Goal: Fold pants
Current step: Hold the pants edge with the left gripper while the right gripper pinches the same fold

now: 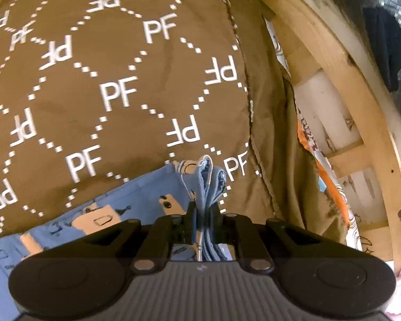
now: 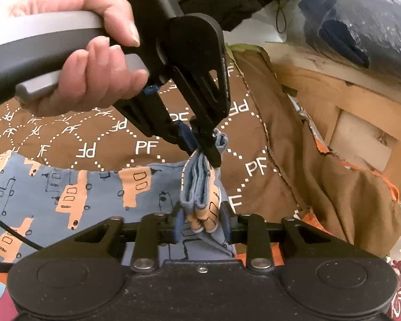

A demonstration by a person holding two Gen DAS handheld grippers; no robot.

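The pants [image 2: 74, 195] are blue with orange truck prints and lie on a brown cover printed with white "PF" letters [image 1: 120, 80]. In the left wrist view my left gripper [image 1: 204, 211] is shut on a bunched fold of the pants [image 1: 208, 182], several layers thick. In the right wrist view my right gripper [image 2: 201, 220] is shut on the same bunched edge [image 2: 200, 187]. My left gripper [image 2: 200, 147], held by a hand, pinches that bunch just above the right one. The rest of the pants spreads out to the left.
The brown cover [image 2: 320, 160] drapes over the right edge. A wooden frame [image 1: 347, 93] with white panels stands to the right. Orange patterned fabric [image 1: 331, 182] shows under the cover. A dark bag [image 2: 361, 21] sits at the back right.
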